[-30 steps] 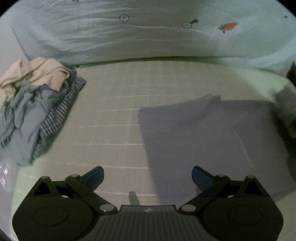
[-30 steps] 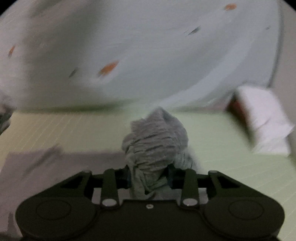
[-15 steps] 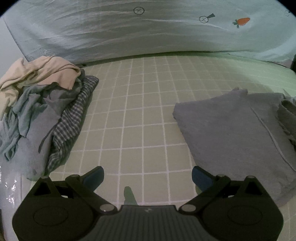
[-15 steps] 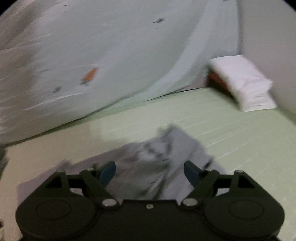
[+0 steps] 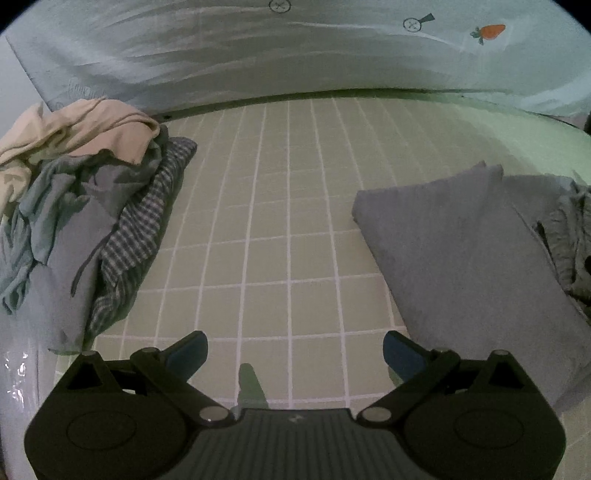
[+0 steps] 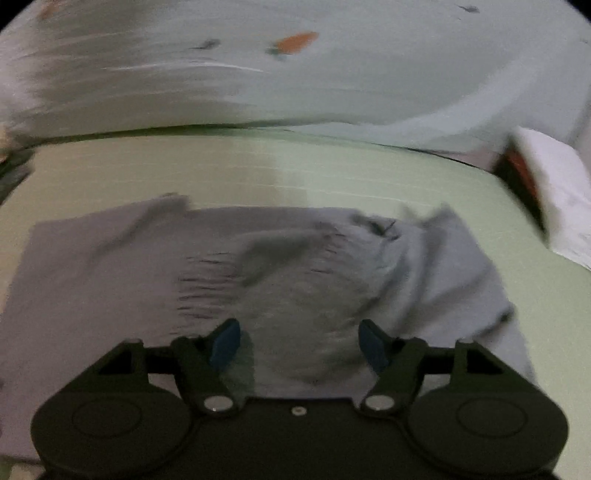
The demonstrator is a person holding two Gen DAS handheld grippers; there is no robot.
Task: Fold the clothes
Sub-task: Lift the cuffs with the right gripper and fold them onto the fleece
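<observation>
In the left wrist view, the scene ahead of your left gripper (image 5: 295,350) has changed since a second ago: the grey garment (image 5: 461,251), then spread right across the front of the jaws, now lies off to the gripper's right, and a half second ago it already lay about there. The jaws stand wide apart with nothing between them, only bare green checked sheet (image 5: 277,221) ahead. Off to the gripper's left sits a loose pile of unfolded clothes (image 5: 85,206), cream on top, blue-grey and checked cloth below. A pale cover with a carrot print (image 5: 489,32) rises beyond

In the right wrist view, your right gripper (image 6: 299,341) was clamped on a bunched wad of the same grey cloth a second ago. It has let go; its jaws swung wide and have just been closing a little, yet they remain released, pads clear of the fabric. The grey garment (image 6: 258,266) now lies dropped on the sheet directly ahead of and beneath the jaws, rumpled in the middle and on the gripper's right, flatter to its left

By my reading, one fold has been laid down and the cloth needs smoothing or another fold

Only the left view shows the waiting pile. Only the right view shows the rumpled centre of the garment and a white pillow (image 6: 554,192) far right. This view is motion-blurred
</observation>
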